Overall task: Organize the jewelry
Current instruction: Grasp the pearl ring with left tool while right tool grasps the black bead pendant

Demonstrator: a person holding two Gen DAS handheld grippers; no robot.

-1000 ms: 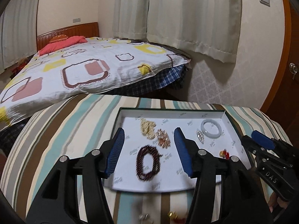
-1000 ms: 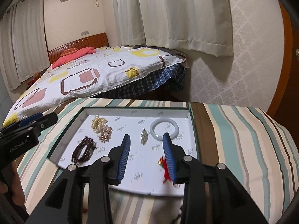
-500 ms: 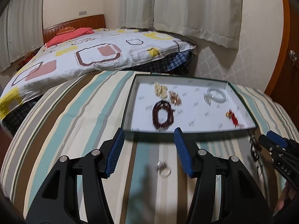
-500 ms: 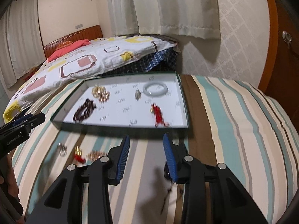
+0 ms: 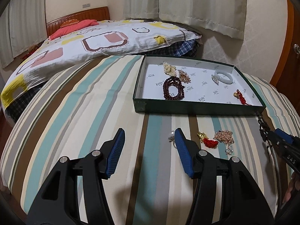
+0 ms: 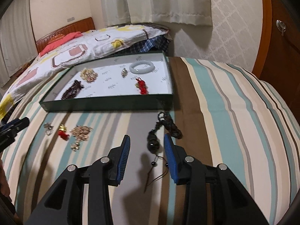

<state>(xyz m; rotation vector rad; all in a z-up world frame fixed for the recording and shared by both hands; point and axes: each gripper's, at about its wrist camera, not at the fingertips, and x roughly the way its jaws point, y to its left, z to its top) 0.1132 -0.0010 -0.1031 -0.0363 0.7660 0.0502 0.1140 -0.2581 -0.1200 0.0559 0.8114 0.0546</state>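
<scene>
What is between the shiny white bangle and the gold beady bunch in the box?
A small silver sparkly brooch lies between the white bangle and gold cluster, clearest from the right wrist.

left tongs [image 5: 149, 146]: two matte black arms with triangular cut-outs, filling the lower part of the left wrist frame
left fingers [image 5: 115, 152]: ribbed blue pads on the inner faces
left screws: round silver bolt heads, two on each arm
right tongs [image 6: 146, 151]: same black arms and cut-outs, lower centre of the right wrist frame
right fingers [image 6: 170, 159]: ribbed blue pads
right screws: silver bolt heads, two per arm
markings: white letters "DAS" on the right tongs' black body, at the right edge of the left wrist frame
</scene>
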